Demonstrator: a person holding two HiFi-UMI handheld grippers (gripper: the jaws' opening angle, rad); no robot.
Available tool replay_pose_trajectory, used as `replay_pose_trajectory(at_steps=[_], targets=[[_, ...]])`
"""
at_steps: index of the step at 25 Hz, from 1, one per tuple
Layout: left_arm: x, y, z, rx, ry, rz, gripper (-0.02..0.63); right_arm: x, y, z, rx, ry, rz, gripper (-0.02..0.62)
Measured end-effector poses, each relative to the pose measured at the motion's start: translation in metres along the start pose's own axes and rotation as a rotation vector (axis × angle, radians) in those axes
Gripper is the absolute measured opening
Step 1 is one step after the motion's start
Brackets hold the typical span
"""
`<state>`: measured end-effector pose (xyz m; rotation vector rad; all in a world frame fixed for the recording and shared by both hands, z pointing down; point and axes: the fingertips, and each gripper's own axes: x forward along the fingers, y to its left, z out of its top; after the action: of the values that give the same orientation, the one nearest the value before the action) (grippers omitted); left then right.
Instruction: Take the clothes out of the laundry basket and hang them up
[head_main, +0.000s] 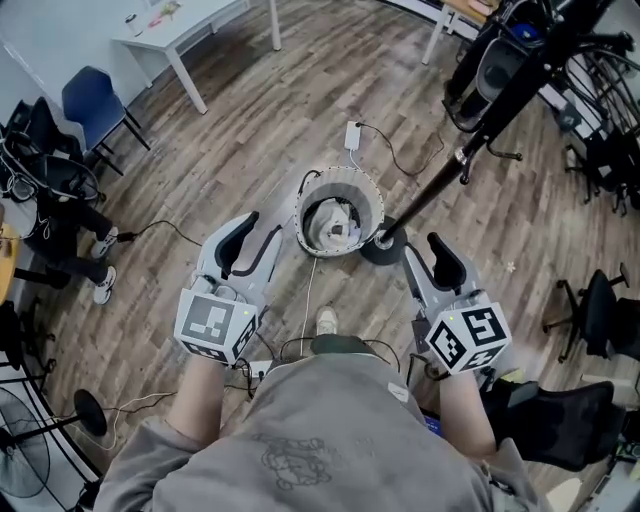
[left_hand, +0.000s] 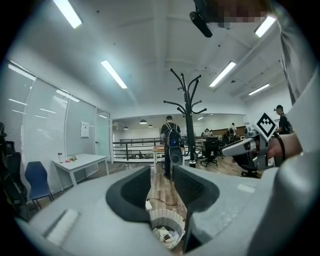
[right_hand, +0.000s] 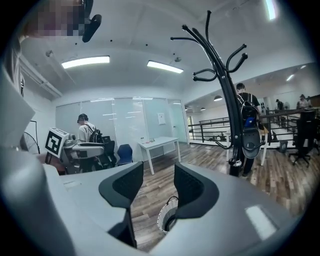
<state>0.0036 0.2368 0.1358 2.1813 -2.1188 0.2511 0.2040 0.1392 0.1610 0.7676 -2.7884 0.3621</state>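
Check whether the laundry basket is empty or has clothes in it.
Not empty. The head view looks down into the upright laundry basket and shows a pale bundle of clothes lying at its bottom.

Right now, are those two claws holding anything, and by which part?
Nothing. The left gripper and right gripper are both open and empty.

This is an open-plan office or lab: wood-look plank floor (head_main: 250, 140), white desks (head_main: 185, 22), a blue chair (head_main: 92, 100), black swivel chairs (head_main: 603, 300), glass partition walls (right_hand: 125, 122), long ceiling strip lights (left_hand: 114, 74) and people working at distant desks.
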Motion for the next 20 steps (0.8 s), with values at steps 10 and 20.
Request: replay_pose_trajectory(at_steps=[10,20], targets=[[0.083,0.024,-0.029,0.01,0.093,-0.029,0.144,0.076,-0.049,-0.021,0.051,0.069,0.001,0.207],[0.164,0.046,-0.075,0.019,0.161,-0.124,0.147,0.115,-0.084,-0.063,0.081,0.168,-0.095,0.209]])
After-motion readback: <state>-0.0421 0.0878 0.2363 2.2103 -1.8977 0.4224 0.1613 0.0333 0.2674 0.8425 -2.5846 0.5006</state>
